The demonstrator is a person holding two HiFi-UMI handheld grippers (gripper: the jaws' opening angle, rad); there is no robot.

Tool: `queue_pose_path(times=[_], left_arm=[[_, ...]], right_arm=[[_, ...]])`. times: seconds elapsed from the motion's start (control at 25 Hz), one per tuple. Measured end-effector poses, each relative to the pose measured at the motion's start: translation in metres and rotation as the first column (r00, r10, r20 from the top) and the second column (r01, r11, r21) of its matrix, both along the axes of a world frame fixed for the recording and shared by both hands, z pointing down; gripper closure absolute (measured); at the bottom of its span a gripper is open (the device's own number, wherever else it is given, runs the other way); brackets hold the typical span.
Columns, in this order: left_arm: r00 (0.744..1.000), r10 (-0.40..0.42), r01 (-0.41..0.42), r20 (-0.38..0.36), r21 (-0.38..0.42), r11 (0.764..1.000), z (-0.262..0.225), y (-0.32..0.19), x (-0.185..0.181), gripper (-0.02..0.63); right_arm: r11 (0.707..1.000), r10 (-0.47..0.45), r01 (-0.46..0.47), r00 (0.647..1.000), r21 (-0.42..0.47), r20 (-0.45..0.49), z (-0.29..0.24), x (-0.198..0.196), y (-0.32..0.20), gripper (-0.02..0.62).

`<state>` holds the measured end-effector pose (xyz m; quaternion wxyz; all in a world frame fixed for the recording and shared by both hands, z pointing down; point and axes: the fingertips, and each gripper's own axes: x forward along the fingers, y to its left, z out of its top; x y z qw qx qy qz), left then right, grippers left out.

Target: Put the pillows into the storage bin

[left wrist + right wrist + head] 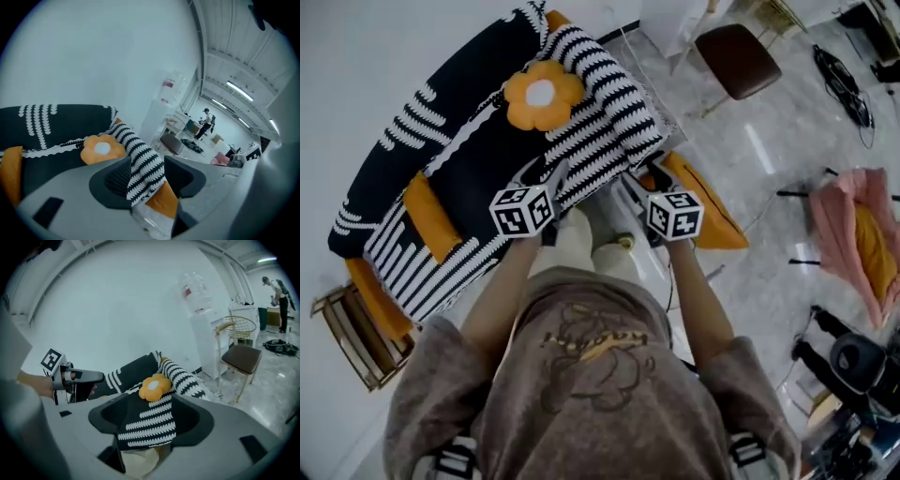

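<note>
The left gripper [546,172] is open: in the left gripper view its jaws stand apart and nothing is between them, only the striped cover [143,161] shows behind the gap. The right gripper [637,185] is open too, its jaws apart and empty in the right gripper view. Both are held in front of the person, over the near edge of the sofa [709,217], side by side but apart. The sofa is orange and lies under the black and white cover. One orange flower pillow [543,95] with a white middle lies on the cover, near the far end of the sofa, well apart from both grippers. A pink bin [839,220] stands on the floor at the right, far from the sofa, with something orange in it. A brown chair [738,58] stands beyond the sofa.
</note>
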<state>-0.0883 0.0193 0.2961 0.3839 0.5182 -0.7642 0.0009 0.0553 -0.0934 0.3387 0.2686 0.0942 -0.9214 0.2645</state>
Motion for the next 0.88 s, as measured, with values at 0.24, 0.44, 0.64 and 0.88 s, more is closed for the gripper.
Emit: queue_pose_path(times=[0.24,0.44,0.64,0.88], left_arm=[[0.996,-0.085,0.084,-0.025,-0.012,0.996,0.023,0.044,-0.078,0.402],[0.994,-0.085,0.082,-0.061,-0.058,0.995,0.061,0.045,-0.141,0.394],[0.992,-0.076,0.064,-0.105,-0.109,0.992,0.131,0.031,-0.204,0.367],[0.985,-0.084,0.060,-0.149,-0.163,0.985,0.240,0.006,-0.276,0.338]], right_arm=[[0.995,-0.097,0.097,0.995,0.000,-0.014,0.014,-0.106,0.034,0.318],[0.992,-0.125,0.123,0.991,-0.040,-0.055,0.050,-0.190,0.044,0.318],[0.991,-0.114,0.104,0.988,-0.088,-0.109,0.116,-0.257,0.032,0.311],[0.988,-0.066,0.041,0.985,-0.151,-0.161,0.219,-0.318,0.004,0.282]])
